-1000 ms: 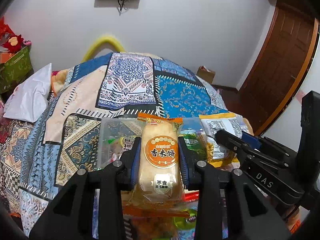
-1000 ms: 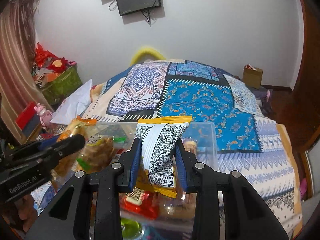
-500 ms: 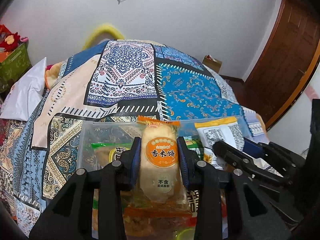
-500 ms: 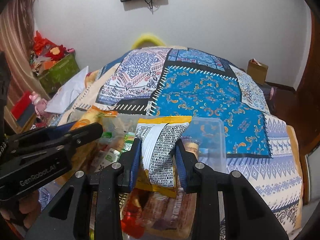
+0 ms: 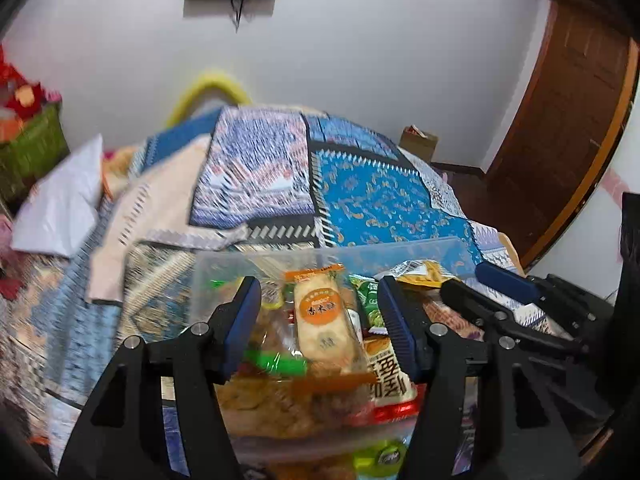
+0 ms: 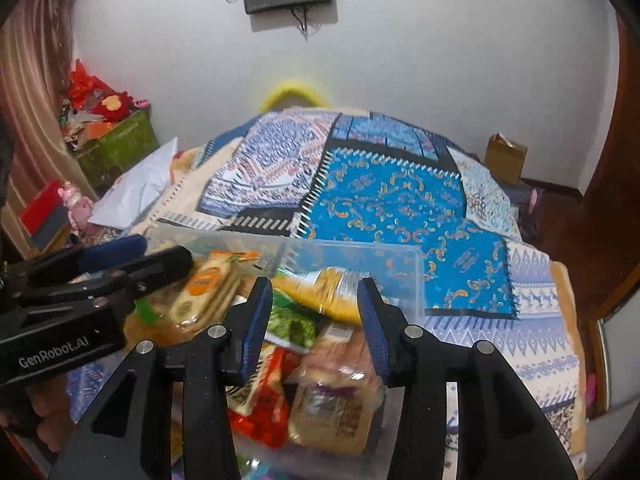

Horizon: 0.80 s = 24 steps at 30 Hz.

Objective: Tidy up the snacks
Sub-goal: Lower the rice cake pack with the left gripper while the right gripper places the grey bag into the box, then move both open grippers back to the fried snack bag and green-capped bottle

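Observation:
A clear plastic bin (image 5: 420, 250) full of snack packets sits on the bed; it also shows in the right wrist view (image 6: 360, 256). My left gripper (image 5: 318, 320) is open above it. An orange-labelled rice cracker packet (image 5: 322, 318) lies on the pile between its fingers, untouched; it also shows in the right wrist view (image 6: 204, 288). My right gripper (image 6: 314, 316) is open over the bin. A yellow snack packet (image 6: 340, 290) lies on the pile between its fingers; it also shows in the left wrist view (image 5: 420, 272). The two grippers sit side by side.
The bin rests on a blue patterned quilt (image 6: 392, 204). A white pillow (image 5: 60, 204) lies at the left. A cardboard box (image 6: 506, 158) stands on the floor by the wall, and a wooden door (image 5: 568, 112) is at the right.
Both grippers have opened. The rice cracker packet dropped from the left one and the yellow packet from the right one onto the pile in the bin.

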Available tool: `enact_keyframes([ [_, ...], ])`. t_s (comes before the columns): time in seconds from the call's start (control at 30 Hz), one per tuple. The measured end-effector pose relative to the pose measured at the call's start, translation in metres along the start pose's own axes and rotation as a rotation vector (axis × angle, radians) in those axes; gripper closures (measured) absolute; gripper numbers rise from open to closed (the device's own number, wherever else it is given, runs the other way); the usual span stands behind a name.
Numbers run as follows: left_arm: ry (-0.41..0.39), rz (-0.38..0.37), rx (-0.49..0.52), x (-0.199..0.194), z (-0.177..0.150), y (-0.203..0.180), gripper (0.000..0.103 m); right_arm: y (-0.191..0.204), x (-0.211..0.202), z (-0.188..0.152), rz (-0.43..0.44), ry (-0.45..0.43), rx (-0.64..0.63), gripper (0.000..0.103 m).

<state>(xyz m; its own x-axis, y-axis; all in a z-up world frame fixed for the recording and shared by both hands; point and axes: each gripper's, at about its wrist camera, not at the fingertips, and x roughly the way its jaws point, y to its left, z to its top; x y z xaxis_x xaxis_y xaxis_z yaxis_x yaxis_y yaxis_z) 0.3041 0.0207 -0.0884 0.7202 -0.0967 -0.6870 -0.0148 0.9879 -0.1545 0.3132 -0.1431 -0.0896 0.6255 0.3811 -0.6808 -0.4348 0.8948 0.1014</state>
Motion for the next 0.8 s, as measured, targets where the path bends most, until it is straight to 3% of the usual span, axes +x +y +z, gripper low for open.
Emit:
enact_keyframes([
  [0.2, -0.050, 0.007, 0.009, -0.046, -0.011, 0.008, 0.037, 0.009, -0.036, -0.006, 0.026, -0.045, -0.010, 0.061],
  [0.37, -0.046, 0.005, -0.008, -0.072, -0.031, 0.019, 0.036, 0.019, -0.061, -0.022, 0.025, -0.076, -0.024, 0.051],
  [0.63, 0.049, 0.010, -0.002, -0.081, -0.083, 0.028, 0.036, 0.029, -0.072, -0.055, 0.050, -0.043, -0.008, 0.051],
  [0.8, 0.121, -0.008, 0.005, -0.066, -0.109, 0.022, 0.036, 0.033, -0.065, -0.079, 0.061, 0.014, 0.008, 0.051],
])
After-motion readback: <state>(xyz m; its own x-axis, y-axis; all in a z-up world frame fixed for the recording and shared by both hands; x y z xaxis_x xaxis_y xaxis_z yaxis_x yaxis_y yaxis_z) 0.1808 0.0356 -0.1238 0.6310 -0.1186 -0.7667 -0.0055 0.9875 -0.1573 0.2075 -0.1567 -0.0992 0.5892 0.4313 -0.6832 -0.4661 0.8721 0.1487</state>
